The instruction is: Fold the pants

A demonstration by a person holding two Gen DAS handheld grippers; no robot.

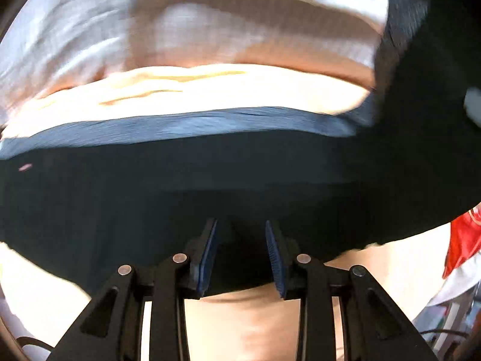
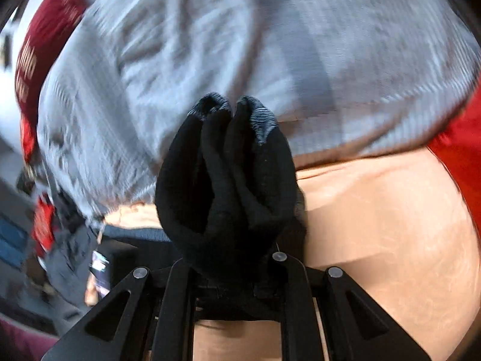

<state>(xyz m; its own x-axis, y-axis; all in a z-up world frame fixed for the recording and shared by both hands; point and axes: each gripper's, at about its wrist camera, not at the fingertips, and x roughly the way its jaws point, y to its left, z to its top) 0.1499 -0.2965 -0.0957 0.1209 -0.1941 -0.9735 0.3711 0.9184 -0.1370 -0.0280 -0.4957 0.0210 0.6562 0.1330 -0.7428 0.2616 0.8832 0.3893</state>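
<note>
Nearest the left wrist camera, the left gripper points steeply down with its blue-padded fingers standing a little apart, and the dark fabric of the black pants fills the gap between them. Whether the pads actually press on the cloth cannot be told from this view. The pants spread as a broad dark sheet across the whole middle of the picture, with a lighter blue-grey ribbed band running along their far edge. Beneath and beyond them lies the pale peach bed sheet, brightly lit past the band. Farther still, a grey-white checked cloth lies rumpled across the top, blurred. A red garment shows at the right edge.

In the right wrist view, the right gripper is nearly closed, and a thick bunch of the black pants is clamped in it, hiding the fingertips entirely. The bunch rises from the jaws in folds, topped by a grey ribbed edge. The peach sheet lies to the right behind it. The grey checked cloth covers the far half, with red fabric at the upper left and a darker clutter at the lower left, too blurred to name.
</note>
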